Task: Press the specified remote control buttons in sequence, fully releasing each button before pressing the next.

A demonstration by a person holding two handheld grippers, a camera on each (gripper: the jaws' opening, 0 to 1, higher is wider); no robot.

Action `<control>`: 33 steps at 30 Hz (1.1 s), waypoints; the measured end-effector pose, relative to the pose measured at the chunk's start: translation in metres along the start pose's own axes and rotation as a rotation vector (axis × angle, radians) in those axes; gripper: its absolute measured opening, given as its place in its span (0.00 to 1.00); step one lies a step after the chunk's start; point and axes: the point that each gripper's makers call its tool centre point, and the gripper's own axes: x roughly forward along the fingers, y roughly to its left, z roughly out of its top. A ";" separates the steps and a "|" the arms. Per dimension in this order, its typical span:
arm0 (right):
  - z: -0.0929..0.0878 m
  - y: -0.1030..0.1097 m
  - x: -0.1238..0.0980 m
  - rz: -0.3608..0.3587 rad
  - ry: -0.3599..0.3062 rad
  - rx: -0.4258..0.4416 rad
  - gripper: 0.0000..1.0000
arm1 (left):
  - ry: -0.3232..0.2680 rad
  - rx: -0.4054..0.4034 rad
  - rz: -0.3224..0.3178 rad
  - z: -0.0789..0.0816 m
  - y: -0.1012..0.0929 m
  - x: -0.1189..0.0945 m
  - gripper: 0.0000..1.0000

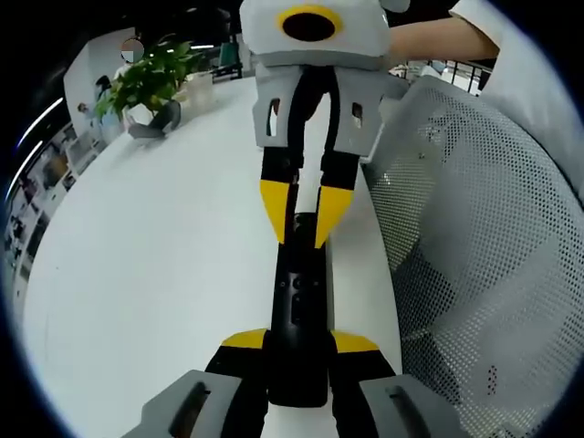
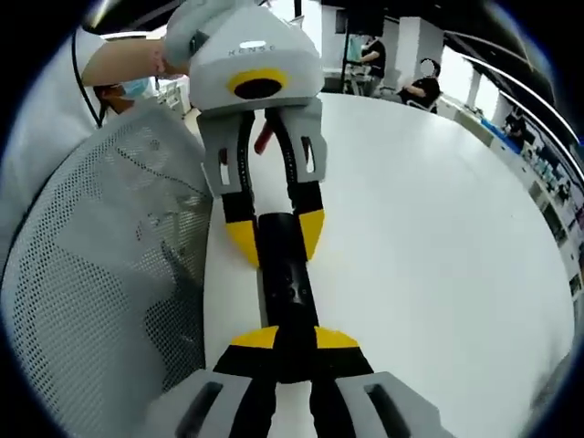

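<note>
Two claws gripping black remote (image 1: 297,310), "KENGE"-like lettering illegible

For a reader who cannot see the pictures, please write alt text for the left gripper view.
A black remote control lies lengthwise on a white table, clamped at its near end by the left gripper and at its far end by the right gripper. A mesh chair back stands beside the table, and a potted plant sits on its far side.

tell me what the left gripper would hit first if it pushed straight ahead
Probably the right gripper, which faces it along the black remote. Both grippers' jaws look closed on the remote's opposite ends, so the remote would push into it.
</note>
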 end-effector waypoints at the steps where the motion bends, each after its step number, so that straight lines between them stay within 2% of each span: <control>1: 0.000 0.000 -0.001 0.004 0.006 -0.008 0.09 | -0.001 -0.001 0.000 0.000 0.000 0.000 0.24; 3: 0.000 0.002 0.000 0.004 0.020 -0.048 0.09 | -0.005 -0.002 0.000 0.000 0.000 0.000 0.24; 8: 0.001 0.003 0.002 0.011 0.063 -0.071 0.08 | -0.013 -0.003 0.001 0.000 0.000 0.000 0.24; 10: 0.000 0.003 0.002 0.023 0.125 -0.092 0.08 | -0.011 -0.002 0.001 0.000 0.000 0.000 0.24; 11: 0.000 0.003 0.003 0.032 0.174 -0.140 0.08 | -0.011 -0.001 0.001 0.000 0.000 0.000 0.24; 14: 0.000 0.007 0.003 0.044 0.251 -0.166 0.08 | -0.009 0.003 -0.001 0.000 0.000 0.000 0.24; 17: 0.001 0.006 0.003 0.044 0.242 -0.146 0.08 | -0.006 0.005 -0.001 0.000 -0.001 0.000 0.24; 19: 0.002 0.006 0.002 0.042 0.187 -0.080 0.08 | -0.006 0.004 -0.001 0.000 0.000 0.000 0.24; 22: 0.003 0.005 -0.001 0.022 0.033 -0.059 0.08 | -0.013 0.000 0.001 0.000 0.000 0.000 0.24; 24: 0.003 0.004 -0.002 -0.006 -0.085 0.015 0.08 | -0.023 -0.003 0.002 0.000 0.000 -0.001 0.24; 25: 0.003 0.004 -0.003 -0.011 -0.110 0.002 0.09 | -0.025 -0.004 0.003 0.000 0.000 -0.001 0.24; 28: 0.002 0.004 -0.002 -0.016 -0.121 -0.007 0.09 | -0.025 -0.002 0.004 0.000 -0.001 0.000 0.24; 33: 0.005 0.004 0.002 0.015 -0.067 -0.133 0.08 | -0.024 -0.001 0.003 0.000 0.000 0.000 0.24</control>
